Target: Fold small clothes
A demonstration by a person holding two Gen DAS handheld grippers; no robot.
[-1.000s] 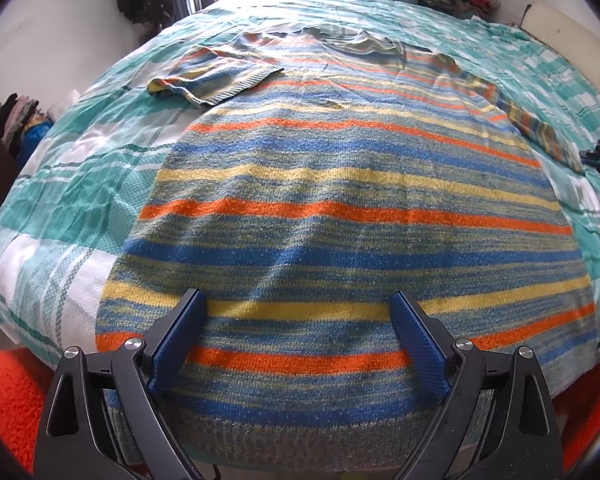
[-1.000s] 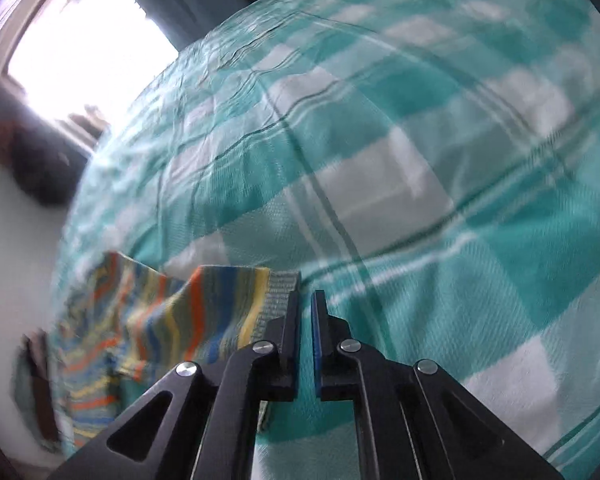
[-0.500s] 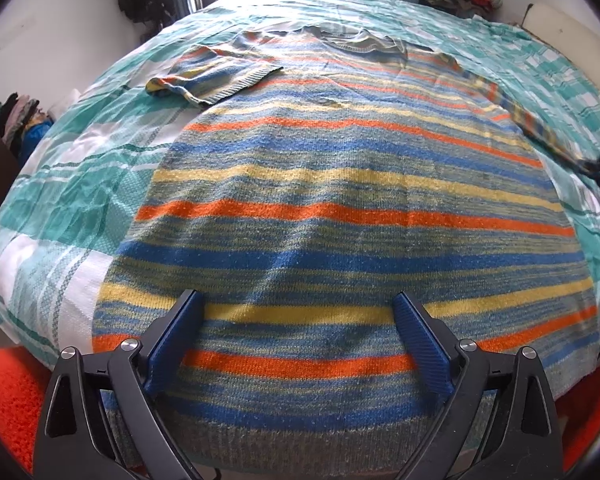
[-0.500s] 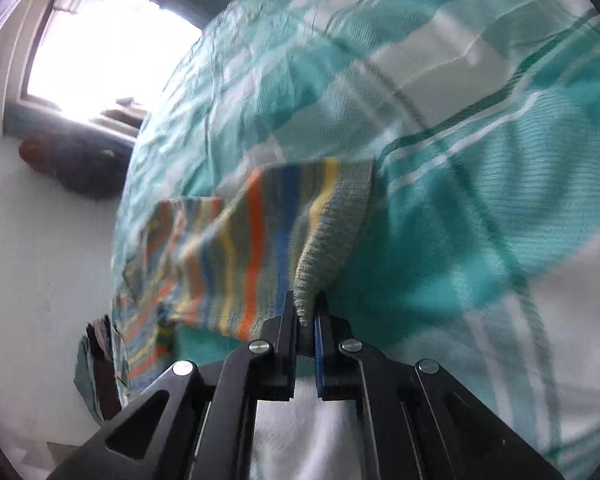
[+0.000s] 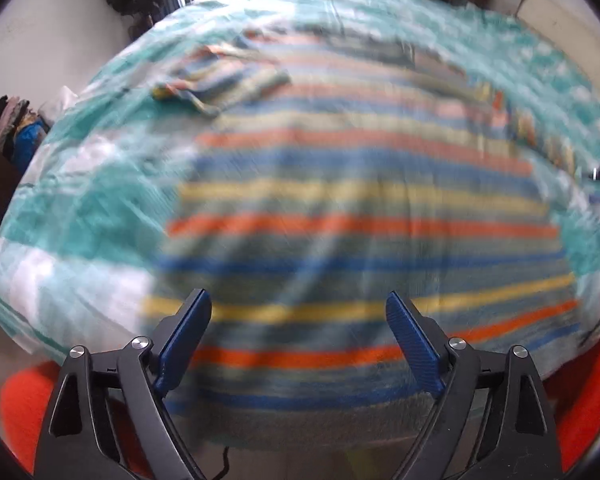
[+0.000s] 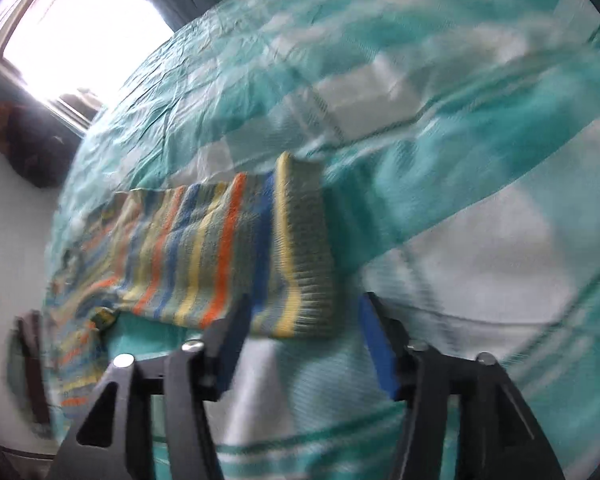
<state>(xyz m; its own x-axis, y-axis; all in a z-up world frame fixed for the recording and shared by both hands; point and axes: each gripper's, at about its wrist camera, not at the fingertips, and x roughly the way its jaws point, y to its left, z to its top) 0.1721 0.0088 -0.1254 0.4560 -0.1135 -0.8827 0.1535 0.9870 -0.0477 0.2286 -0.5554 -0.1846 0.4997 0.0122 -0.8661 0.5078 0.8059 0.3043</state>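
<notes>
A knit sweater with orange, blue and yellow stripes lies spread on the bed, hem nearest me. Its left sleeve is folded over the chest. My left gripper hovers over the hem; its jaws stand wide and are closing slightly, not pressing on anything. In the right wrist view the other sleeve lies stretched flat on the bedspread. Its ribbed cuff lies between the fingers of my right gripper. Those jaws are opening and the pads stand off the cuff on both sides.
A teal and white checked bedspread covers the bed. Something bright orange sits below the bed's near edge. Clothes hang at the left wall. A bright window and a dark bag are beyond the bed.
My right gripper held the cuff shut and drew the sleeve out, then opened and let it go; the cuff now lies flat. My left gripper lifted a little and its view blurred.
</notes>
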